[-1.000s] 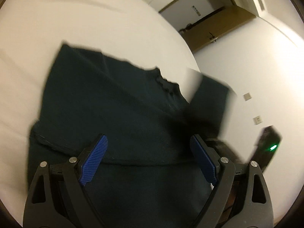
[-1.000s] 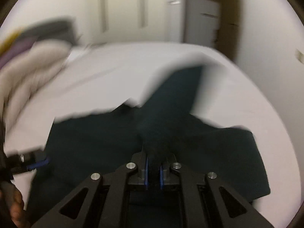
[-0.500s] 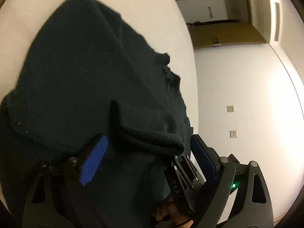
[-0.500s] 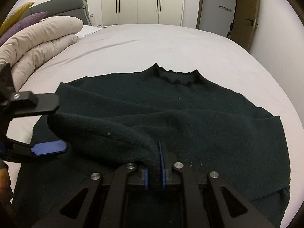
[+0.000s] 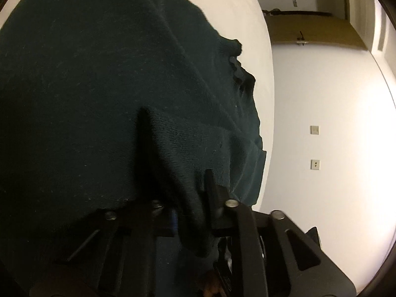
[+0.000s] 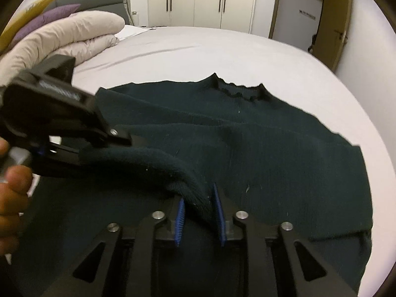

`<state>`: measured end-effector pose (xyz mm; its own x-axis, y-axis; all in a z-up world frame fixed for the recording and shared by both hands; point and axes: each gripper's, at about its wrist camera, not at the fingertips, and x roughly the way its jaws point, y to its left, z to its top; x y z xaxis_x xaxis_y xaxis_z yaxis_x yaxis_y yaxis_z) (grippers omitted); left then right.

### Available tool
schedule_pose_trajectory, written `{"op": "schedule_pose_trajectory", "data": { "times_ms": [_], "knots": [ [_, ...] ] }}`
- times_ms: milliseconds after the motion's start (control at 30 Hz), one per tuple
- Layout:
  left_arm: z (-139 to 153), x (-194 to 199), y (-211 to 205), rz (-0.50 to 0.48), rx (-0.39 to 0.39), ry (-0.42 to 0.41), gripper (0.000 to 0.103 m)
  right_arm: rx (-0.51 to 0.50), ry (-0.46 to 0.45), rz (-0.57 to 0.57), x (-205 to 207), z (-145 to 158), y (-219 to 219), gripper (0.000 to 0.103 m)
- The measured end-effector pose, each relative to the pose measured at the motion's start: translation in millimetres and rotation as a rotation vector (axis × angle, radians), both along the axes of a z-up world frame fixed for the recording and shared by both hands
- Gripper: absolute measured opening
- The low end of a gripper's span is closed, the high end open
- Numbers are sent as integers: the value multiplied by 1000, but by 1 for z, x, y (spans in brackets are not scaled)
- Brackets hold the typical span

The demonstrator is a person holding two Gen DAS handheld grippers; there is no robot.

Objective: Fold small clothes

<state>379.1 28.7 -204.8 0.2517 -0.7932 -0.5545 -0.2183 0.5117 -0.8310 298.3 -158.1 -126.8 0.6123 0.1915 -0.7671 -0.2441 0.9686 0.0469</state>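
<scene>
A dark green sweater (image 6: 259, 148) is spread flat on the bed (image 6: 198, 49), its collar turned toward the far wardrobe; one sleeve (image 6: 153, 163) is lifted off the body of the garment and strung between the two grippers. The jaws of the left gripper (image 6: 81, 153) are clenched on the sleeve, seen at the left of the right wrist view with the knit bunched at their tips; in the left wrist view the same fold is pinched at the left gripper (image 5: 190, 210), though its blue pads are mostly buried in shadow and cloth, so the exact bite is hard to read. The jaws of the right gripper (image 6: 199, 219) are opening; the ribbed cuff of the sleeve lies between the blue pads, apparently touching neither. A hand (image 6: 12, 198) is seen at the left edge, wrapped round the left gripper's handle.

No containers are in view. The bed is covered by a pale sheet; a folded beige duvet (image 6: 74, 37) is piled at its far left, with a purple cushion (image 6: 54, 14) and a yellow one behind it, against a grey headboard (image 6: 94, 2). White wardrobe doors (image 6: 210, 0) stand beyond the bed; a wooden door (image 5: 309, 32) is open at the right; two wall plates (image 5: 314, 147) are set in the white wall.
</scene>
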Motion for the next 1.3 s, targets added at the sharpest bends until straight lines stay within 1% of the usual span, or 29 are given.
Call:
{"op": "schedule_pose_trajectory", "data": {
  "times_ms": [33,67,100,133,200,233,300,367,433,467,533,700,733,767,800,867,933,1000,1033,1067,1133,1200,1233,1300],
  "knots": [
    [4,0,0,-4,17,-18,8,66,9,-11,-5,3,-9,53],
    [10,0,1,-9,42,-43,8,174,15,-28,-12,7,-23,64],
    [18,2,1,-12,76,-79,7,298,17,-56,-20,10,-42,67],
    [27,0,4,-16,104,-108,7,404,25,-94,-26,11,-60,69],
    [48,6,0,-36,183,-189,7,576,59,-190,-33,6,-96,72],
    [57,9,-5,-47,220,-227,7,703,86,-268,-37,-3,-123,72],
    [73,13,-13,-70,270,-290,7,884,130,-380,-38,-20,-156,72],
    [86,14,-20,-86,313,-346,7,1047,173,-527,-42,-43,-192,72],
    [92,15,-27,-103,348,-395,7,1199,161,-600,-46,-57,-216,71],
    [93,17,-31,-108,360,-412,7,1245,136,-621,-46,-60,-226,71],
    [90,20,-36,-123,389,-431,7,1251,113,-644,-42,-60,-235,71],
    [75,24,-36,-135,433,-445,8,1371,109,-636,-14,-66,-244,72],
    [70,25,-36,-140,464,-445,8,1391,102,-636,-11,-66,-245,72],
    [66,26,-36,-139,479,-442,8,1411,84,-647,-9,-66,-247,72],
    [60,26,-32,-139,488,-433,8,1421,61,-651,-10,-64,-247,73],
    [50,18,-7,-135,492,-410,8,1424,28,-646,-12,-63,-246,73],
    [38,19,-2,-130,495,-383,8,1399,37,-649,-11,-66,-245,70],
    [29,19,3,-123,487,-377,8,1358,47,-660,-9,-72,-246,56],
    [28,18,5,-120,487,-381,8,1360,49,-671,-7,-75,-248,53],
    [29,16,6,-120,493,-387,8,1386,53,-684,-8,-79,-250,48],
    [31,10,11,-121,500,-395,8,1427,52,-686,-10,-81,-252,48],
    [29,7,16,-116,487,-387,8,1428,47,-686,-12,-81,-253,48],
    [26,8,16,-111,479,-382,8,1423,49,-685,-11,-81,-252,47],
    [24,7,20,-103,465,-370,9,1414,55,-693,-13,-82,-250,41]
  ]
}}
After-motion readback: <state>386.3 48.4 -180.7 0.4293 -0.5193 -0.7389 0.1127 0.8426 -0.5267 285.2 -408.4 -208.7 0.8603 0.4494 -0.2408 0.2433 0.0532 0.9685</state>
